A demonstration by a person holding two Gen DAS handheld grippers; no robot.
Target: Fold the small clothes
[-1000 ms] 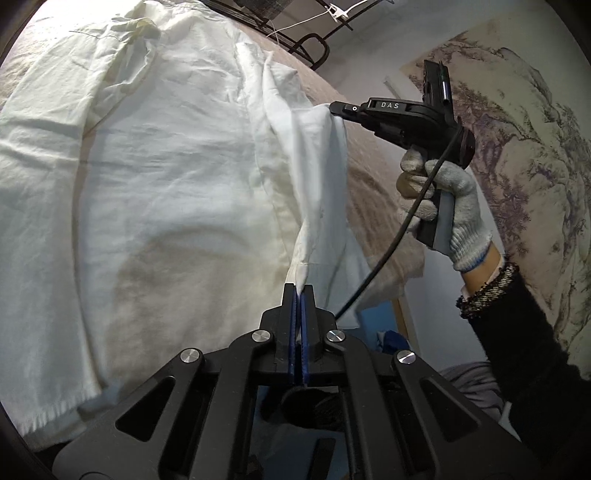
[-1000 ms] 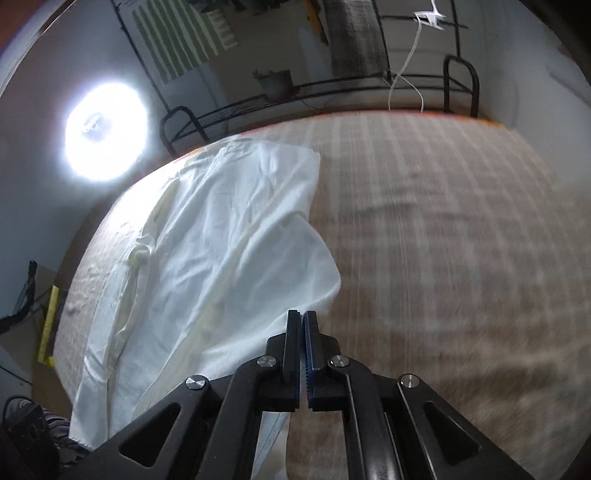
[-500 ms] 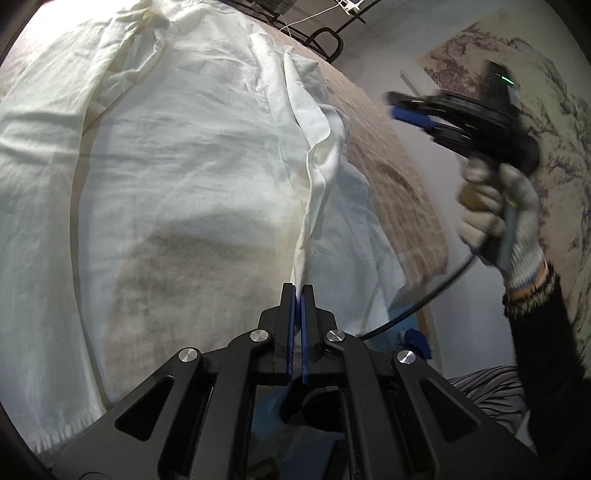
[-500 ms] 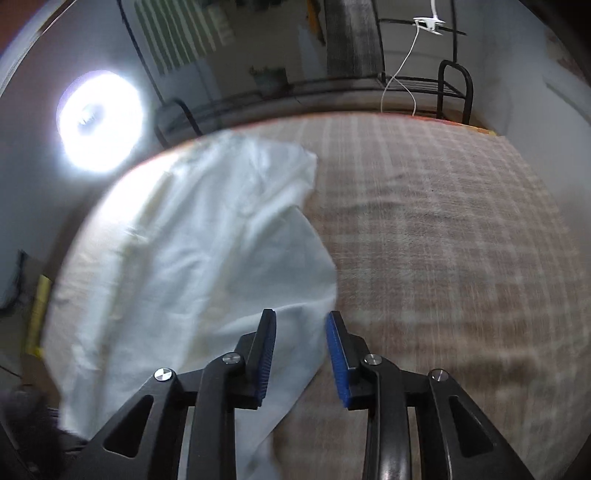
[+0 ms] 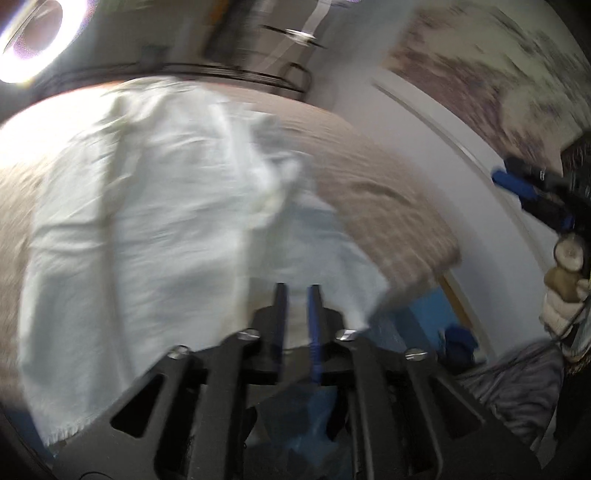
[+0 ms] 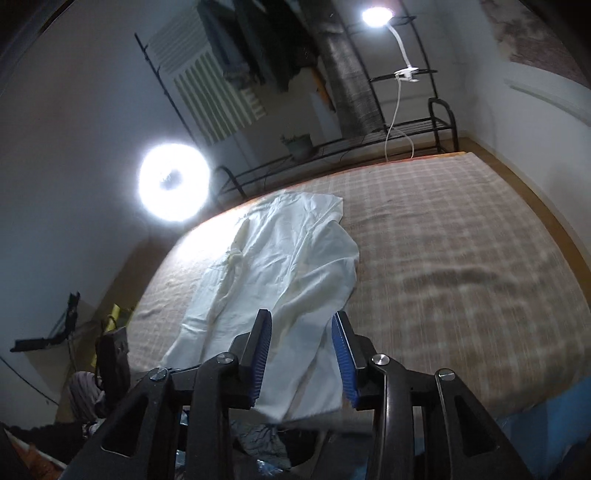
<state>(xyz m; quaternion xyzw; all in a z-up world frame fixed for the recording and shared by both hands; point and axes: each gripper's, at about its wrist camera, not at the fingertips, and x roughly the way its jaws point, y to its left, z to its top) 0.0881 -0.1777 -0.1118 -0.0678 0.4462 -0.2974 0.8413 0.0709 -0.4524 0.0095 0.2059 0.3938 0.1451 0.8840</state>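
Covering the bed [image 6: 461,251] toward its left edge: white garment [image 6: 291,266], lengthwise, one side folded over, near hem at the near edge. Judged step: releasing after the side fold. Left hand-held gripper [image 5: 295,314] opening, nothing pinched. Right hand-held gripper [image 6: 301,354] opening, empty. Next: re-grip hem corners, fold crosswise.

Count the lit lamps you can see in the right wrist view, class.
2. A ring light glows at the left, beyond the bed's far corner. A clip lamp shines at the top, above the rack. Others may be out of view.
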